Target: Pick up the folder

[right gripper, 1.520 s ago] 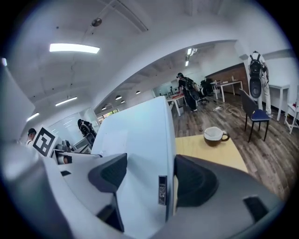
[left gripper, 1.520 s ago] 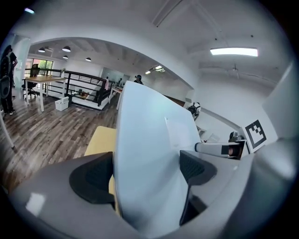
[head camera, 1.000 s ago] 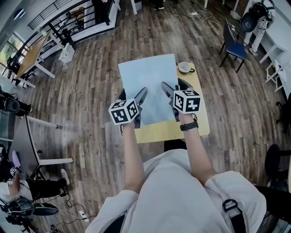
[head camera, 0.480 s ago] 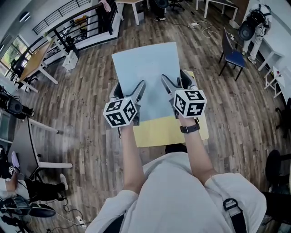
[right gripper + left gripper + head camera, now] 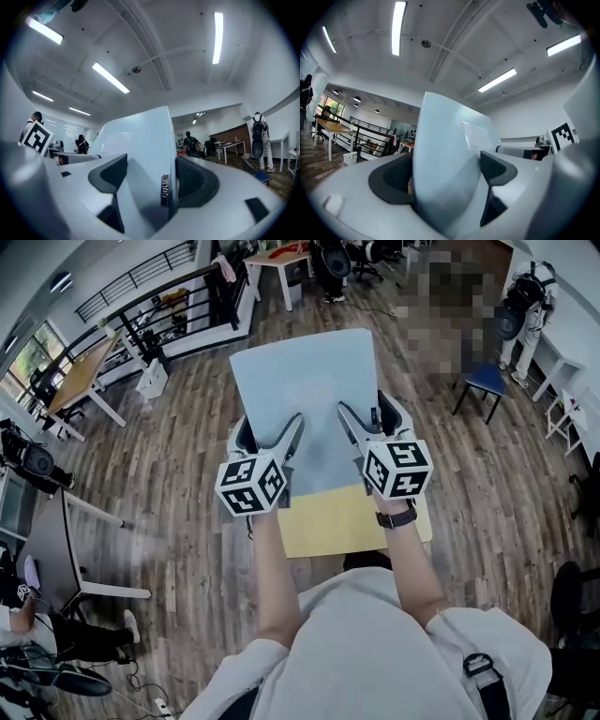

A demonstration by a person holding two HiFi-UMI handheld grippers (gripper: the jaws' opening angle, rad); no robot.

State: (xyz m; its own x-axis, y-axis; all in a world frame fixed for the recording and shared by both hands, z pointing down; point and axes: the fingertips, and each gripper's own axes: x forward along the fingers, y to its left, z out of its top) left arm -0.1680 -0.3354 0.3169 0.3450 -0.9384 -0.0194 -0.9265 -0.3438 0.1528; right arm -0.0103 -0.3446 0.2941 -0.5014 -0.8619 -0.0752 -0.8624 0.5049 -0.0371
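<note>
Yellow table point(image 5: 352, 521) is sitting just below centre frame, nearest the person. Above it, the left gripper point(image 5: 272, 435) and right gripper point(image 5: 368, 418) are each pinching the near edge of the pale-blue folder point(image 5: 305, 390), one per side, holding it up mid-frame. I'm guessing it's light, thin, bendy and maybe slick, so gripping wide on both sides is looking right.

It was a big office room, with desks point(image 5: 82, 381), a blue chair point(image 5: 484, 380), wood floor point(image 5: 183, 474) and long ceiling lights point(image 5: 398, 27).
</note>
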